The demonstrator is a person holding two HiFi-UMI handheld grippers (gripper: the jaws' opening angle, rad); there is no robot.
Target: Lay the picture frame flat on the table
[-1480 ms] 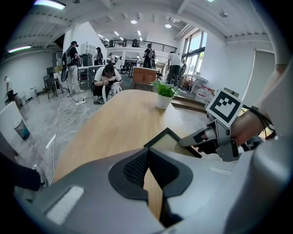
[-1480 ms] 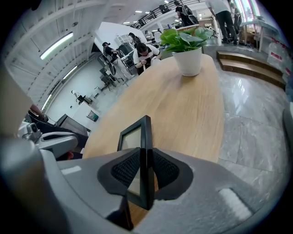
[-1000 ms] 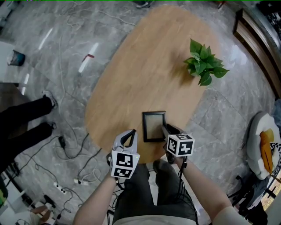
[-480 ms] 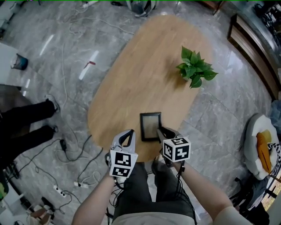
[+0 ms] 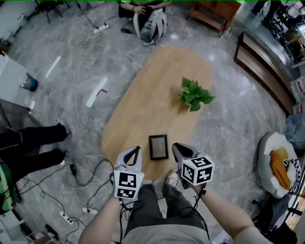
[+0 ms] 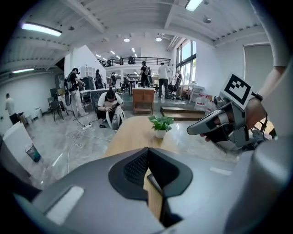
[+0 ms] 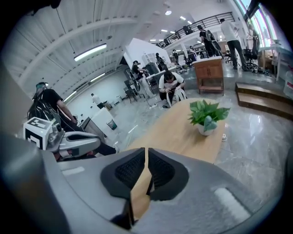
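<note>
The dark picture frame (image 5: pixel 158 147) lies flat, face up, near the front end of the oval wooden table (image 5: pixel 152 105). My left gripper (image 5: pixel 133 152) hovers at the table's near edge, left of the frame and clear of it; its jaws (image 6: pixel 147 150) are shut with nothing held. My right gripper (image 5: pixel 177 147) hovers just right of the frame's near corner, not touching it. Its jaws (image 7: pixel 146 150) are closing, down to a thin slit with only table showing through. Each gripper appears in the other's view: the right gripper (image 6: pixel 203 129) and the left gripper (image 7: pixel 87 143).
A potted green plant (image 5: pixel 193 94) stands on the far right part of the table. A person sits on the floor (image 5: pixel 143 8) beyond the table. Someone's dark legs (image 5: pixel 33 140) and cables (image 5: pixel 81 167) are at the left. A low wooden bench (image 5: pixel 264 59) runs along the right.
Both grippers have pulled back from the frame toward the table's near edge, and the head view has risen. The right jaws have narrowed. The frame has stayed flat.
</note>
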